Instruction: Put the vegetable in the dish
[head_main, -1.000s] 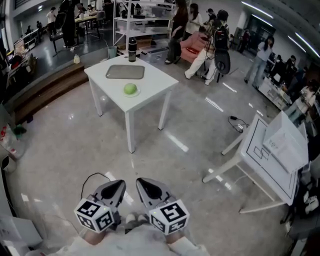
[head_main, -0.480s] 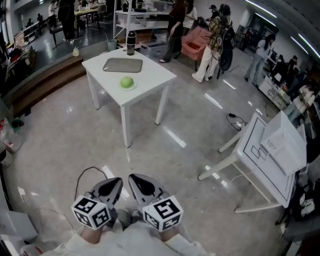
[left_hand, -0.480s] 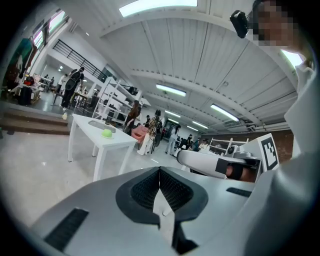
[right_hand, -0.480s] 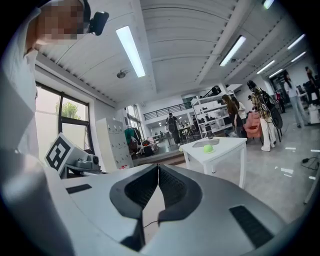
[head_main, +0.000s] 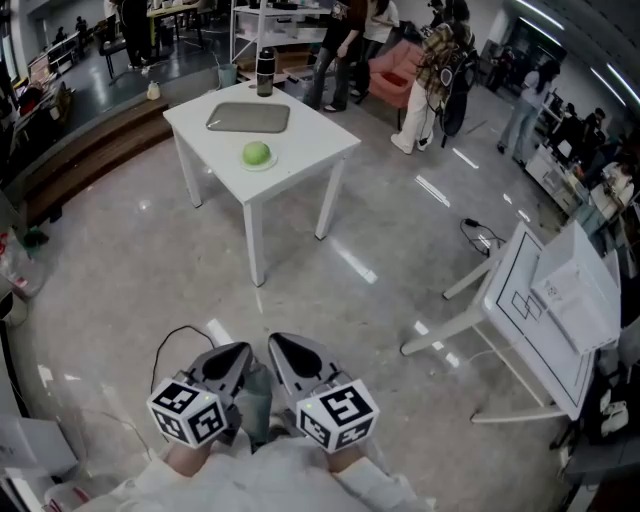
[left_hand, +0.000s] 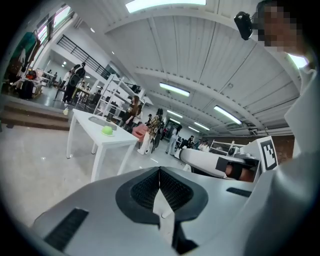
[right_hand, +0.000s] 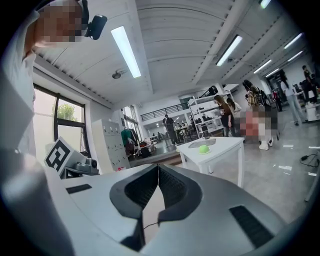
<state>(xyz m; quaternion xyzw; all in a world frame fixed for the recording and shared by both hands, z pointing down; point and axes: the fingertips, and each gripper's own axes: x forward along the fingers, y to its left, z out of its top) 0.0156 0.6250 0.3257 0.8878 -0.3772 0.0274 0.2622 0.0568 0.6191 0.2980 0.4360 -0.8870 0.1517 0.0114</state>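
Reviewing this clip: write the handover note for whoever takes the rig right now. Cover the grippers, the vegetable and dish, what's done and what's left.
Left gripper: shut, empty.
Right gripper: shut, empty.
Both are held low in front of the person, well short of the white table.
Green vegetable: on the table's near part, on a small pale disc.
Grey dish: behind the vegetable and apart from it; looks empty.
Black bottle: at the table's far edge.
Done: nothing yet.
Left: go to the table, grasp the vegetable, set it in the dish.
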